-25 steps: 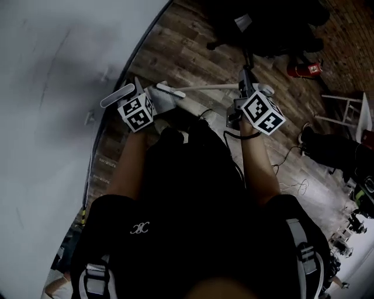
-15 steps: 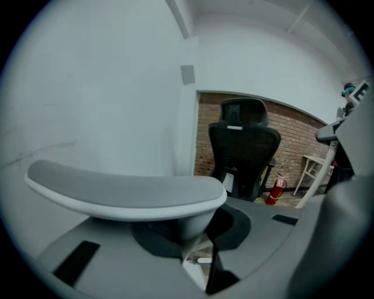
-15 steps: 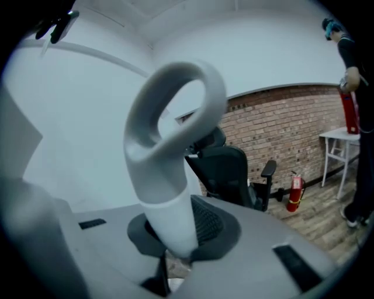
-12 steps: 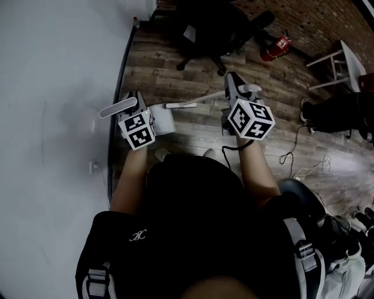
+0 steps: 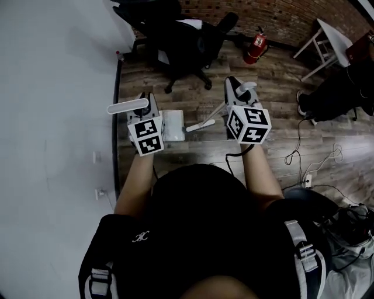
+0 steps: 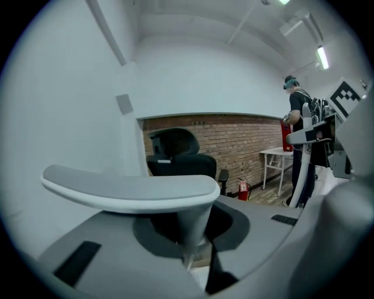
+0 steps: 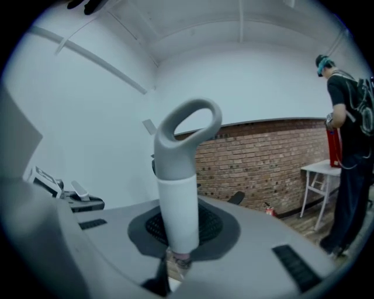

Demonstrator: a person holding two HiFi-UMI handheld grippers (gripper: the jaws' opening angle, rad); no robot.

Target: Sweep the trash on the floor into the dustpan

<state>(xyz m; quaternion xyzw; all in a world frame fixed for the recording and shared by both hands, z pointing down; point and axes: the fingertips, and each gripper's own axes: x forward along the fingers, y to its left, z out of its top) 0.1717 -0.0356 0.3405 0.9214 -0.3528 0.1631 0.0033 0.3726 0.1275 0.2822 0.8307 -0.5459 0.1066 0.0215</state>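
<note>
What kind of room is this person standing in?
Probably an office or studio space: a black office chair stands on a wood-plank floor, and a red fire extinguisher sits by a brick wall.

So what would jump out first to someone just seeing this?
The two grippers, both loaded: the left gripper is shut on a flat-topped grey handle, the right gripper on a white handle with a grey loop. Beyond them on the wood floor stand a black office chair and a red fire extinguisher.
</note>
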